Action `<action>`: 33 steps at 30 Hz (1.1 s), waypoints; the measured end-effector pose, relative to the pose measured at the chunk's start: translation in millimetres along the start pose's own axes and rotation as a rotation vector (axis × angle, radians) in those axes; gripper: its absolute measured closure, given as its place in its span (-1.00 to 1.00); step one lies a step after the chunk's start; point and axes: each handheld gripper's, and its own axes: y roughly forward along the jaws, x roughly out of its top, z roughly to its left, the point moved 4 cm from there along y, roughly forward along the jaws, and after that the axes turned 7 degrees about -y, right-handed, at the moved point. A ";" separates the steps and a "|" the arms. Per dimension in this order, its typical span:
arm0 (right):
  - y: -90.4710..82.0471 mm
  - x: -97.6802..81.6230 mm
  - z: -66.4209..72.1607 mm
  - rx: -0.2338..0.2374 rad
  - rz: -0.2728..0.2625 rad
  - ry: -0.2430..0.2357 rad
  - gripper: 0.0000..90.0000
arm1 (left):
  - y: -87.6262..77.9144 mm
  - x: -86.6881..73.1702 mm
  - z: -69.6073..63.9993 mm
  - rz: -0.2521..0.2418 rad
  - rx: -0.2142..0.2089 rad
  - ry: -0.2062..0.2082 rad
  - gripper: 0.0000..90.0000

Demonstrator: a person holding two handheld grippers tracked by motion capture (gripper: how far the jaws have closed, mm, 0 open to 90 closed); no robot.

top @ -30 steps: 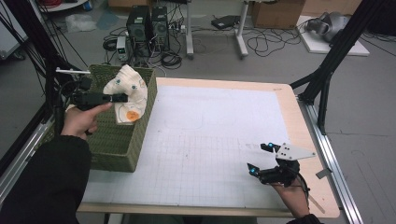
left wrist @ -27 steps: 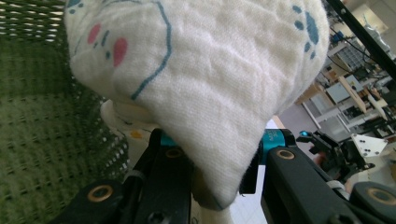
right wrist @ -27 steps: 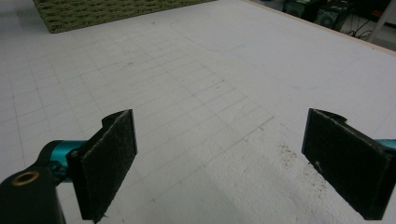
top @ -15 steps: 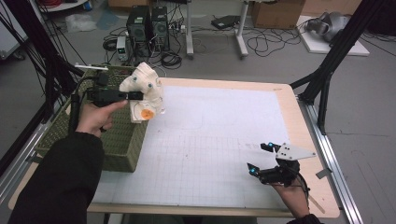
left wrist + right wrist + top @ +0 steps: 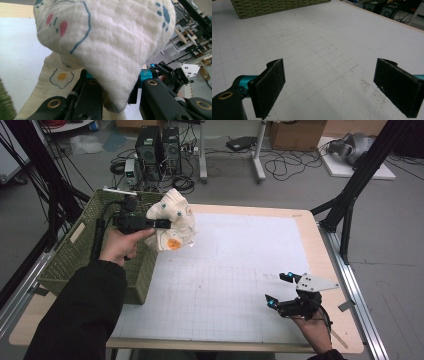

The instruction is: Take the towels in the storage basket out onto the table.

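The tabletop (image 5: 310, 227) is the biggest thing here. A white mat (image 5: 235, 270) with a grid of thin lines covers most of it. A green woven basket (image 5: 65, 257) sits on the left side of the tabletop, and its near corner reaches the left edge of the mat.

A white cloth (image 5: 172, 220) with little drawings on it hangs in the air. It is above the far left part of the mat, just to the right of the basket's far right corner. It does not touch the tabletop. In the left gripper view the cloth (image 5: 107, 42) shows blue lines, pink spots and a small yellow egg picture.

The left tool (image 5: 161, 223) is pinching the cloth, with its two black jaws pressed on a bunched fold. A hand (image 5: 122, 245) in a dark sleeve holds it up.

The right tool (image 5: 279, 287) rests low over the near right part of the mat. Its jaws are spread wide with just the mat (image 5: 317, 50) between them.
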 end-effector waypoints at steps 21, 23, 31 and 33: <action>-1.2 0.3 -0.4 0.002 -0.005 -0.005 -0.79 | 58.2 -11.8 -18.2 0.095 0.039 0.055 0.77; -1.3 0.5 -0.2 0.002 -0.006 0.002 -0.79 | 64.6 -14.7 -19.4 0.115 0.070 0.075 0.77; -1.2 1.8 -0.3 0.004 -0.011 -0.003 -0.79 | 91.3 -24.7 -27.0 0.149 0.090 0.099 0.77; -1.1 3.0 0.1 0.005 -0.014 -0.004 -0.79 | 99.2 -27.4 -28.2 0.161 0.095 0.102 0.77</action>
